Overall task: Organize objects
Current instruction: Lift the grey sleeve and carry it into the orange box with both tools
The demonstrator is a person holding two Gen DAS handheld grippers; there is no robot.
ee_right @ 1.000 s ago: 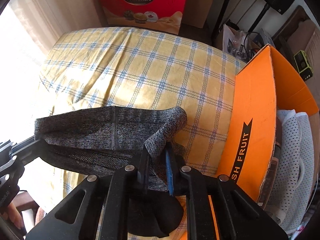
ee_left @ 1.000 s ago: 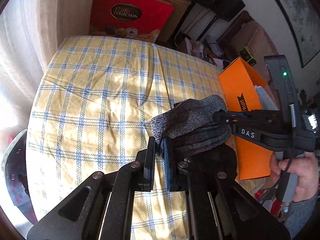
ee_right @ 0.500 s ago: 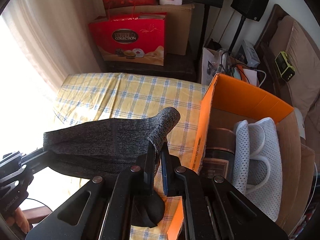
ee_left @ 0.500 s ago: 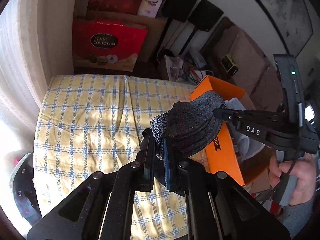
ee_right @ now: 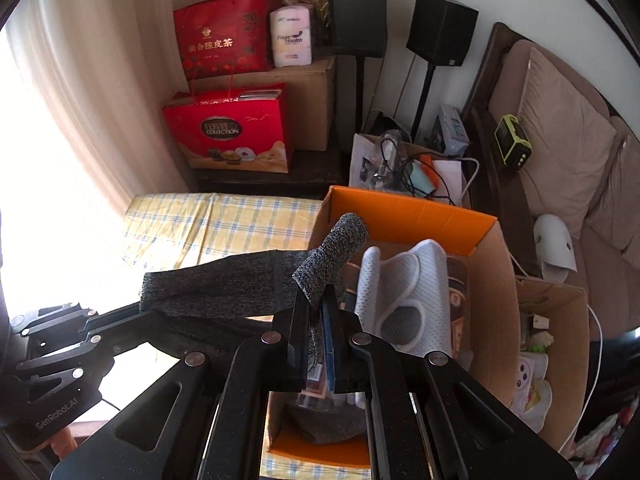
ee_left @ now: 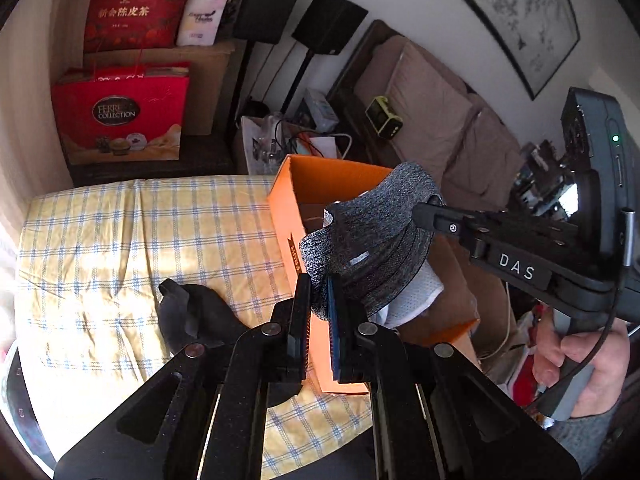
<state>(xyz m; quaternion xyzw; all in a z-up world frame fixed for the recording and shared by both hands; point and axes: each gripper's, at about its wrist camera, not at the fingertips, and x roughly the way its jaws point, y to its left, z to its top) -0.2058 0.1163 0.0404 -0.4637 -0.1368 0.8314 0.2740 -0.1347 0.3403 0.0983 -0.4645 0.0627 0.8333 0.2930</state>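
Left wrist view: the left hand-held gripper (ee_left: 320,292) is clenched on one end of a grey knit garment (ee_left: 372,240), its 2 jaws pinching the fabric edge. The garment hangs in the air over the near side of the orange box (ee_left: 320,184), the landmark here. The right hand-held gripper (ee_left: 420,210) comes in from the right of the box and grips the garment's far end; a hand (ee_left: 580,356) holds its handle. Left of the box lies the bed (ee_left: 120,240) with a yellow and blue checked cover, and a black cloth (ee_left: 192,316) lies on it, near the box's lower left corner.

Right wrist view: the right hand-held gripper (ee_right: 318,304) is clenched on the garment (ee_right: 224,280), whose rolled end sticks up above the jaws and over the box (ee_right: 400,216). Inside the box lies a white mesh item (ee_right: 416,280), right of the garment. The left hand-held gripper (ee_right: 136,312) holds the garment's other end, left of the box. Behind the box, a red bag (ee_right: 228,132) stands by the wall.
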